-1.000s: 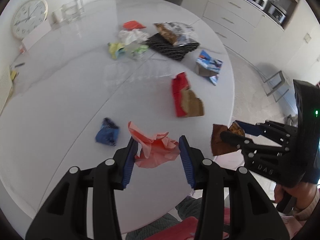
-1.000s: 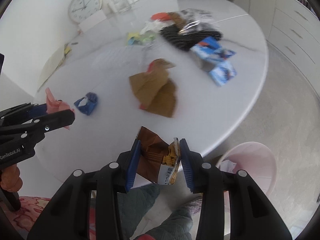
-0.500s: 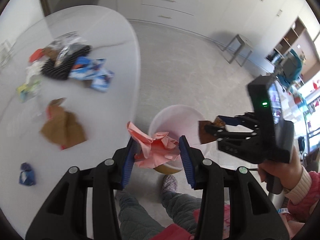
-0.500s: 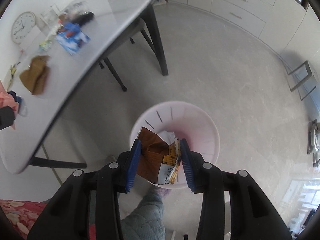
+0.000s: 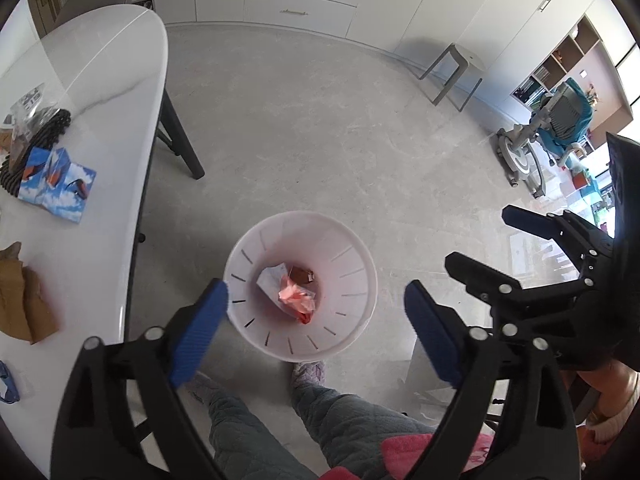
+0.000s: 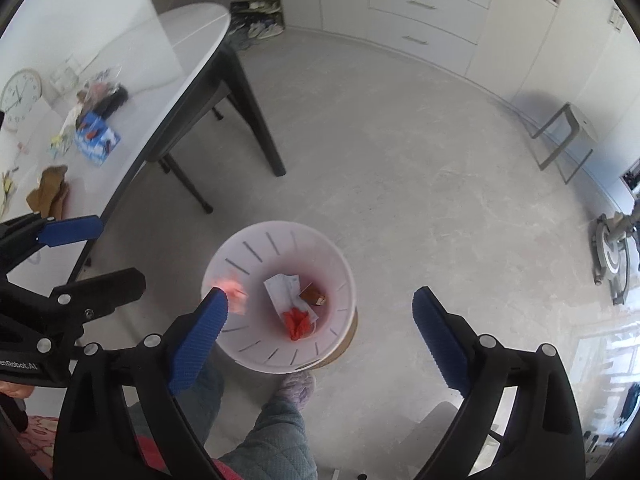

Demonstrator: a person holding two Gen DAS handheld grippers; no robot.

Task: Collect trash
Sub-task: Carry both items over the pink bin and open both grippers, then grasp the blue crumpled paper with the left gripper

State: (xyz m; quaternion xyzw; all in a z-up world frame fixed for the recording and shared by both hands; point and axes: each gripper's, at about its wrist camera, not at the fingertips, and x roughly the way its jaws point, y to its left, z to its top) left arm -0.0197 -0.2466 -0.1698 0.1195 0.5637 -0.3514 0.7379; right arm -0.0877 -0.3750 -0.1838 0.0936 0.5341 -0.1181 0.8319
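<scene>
- Left tongs (image 5: 316, 304): jaws spread wide, having just opened; nothing between the blue pads (image 5: 200, 332). They point steeply down, straight over the bin (image 5: 352, 248).
- Right tongs (image 6: 320, 308): likewise spread wide after just opening, pads bare. Also aimed down into the same bin (image 6: 340, 268). Seen from the left view, they sit just to the right of the left pair (image 5: 532, 248).
- Pink wrapper (image 5: 294, 294): inside the bin, at or near the bottom. In the right view a blurred pink shape (image 6: 234, 292) shows against the bin's near wall; probably this wrapper still falling, but the blur prevents certainty.
- Brown packet (image 6: 314, 295): lying on the bin floor beside white paper (image 6: 282, 286) and a red scrap (image 6: 298, 322).
- Bin stands on the floor beside the table (image 5: 100, 92), just ahead of the person's slippers (image 5: 308, 370).
- Remaining trash, all on the table, up and left of both tongs: brown paper (image 5: 22, 300) nearest the edge, blue carton (image 5: 56, 184) further along, black mesh and clear bags (image 5: 32, 120) beyond, a small blue scrap (image 5: 8, 386) at the near left.
- Judgement: the left tongs are on the table side, so they are nearer to the brown paper; the right pair must cross further. The paper's long axis looks to run roughly along the table edge.
- Both tongs need to swing back left and up to the tabletop for the next pickup.
</scene>
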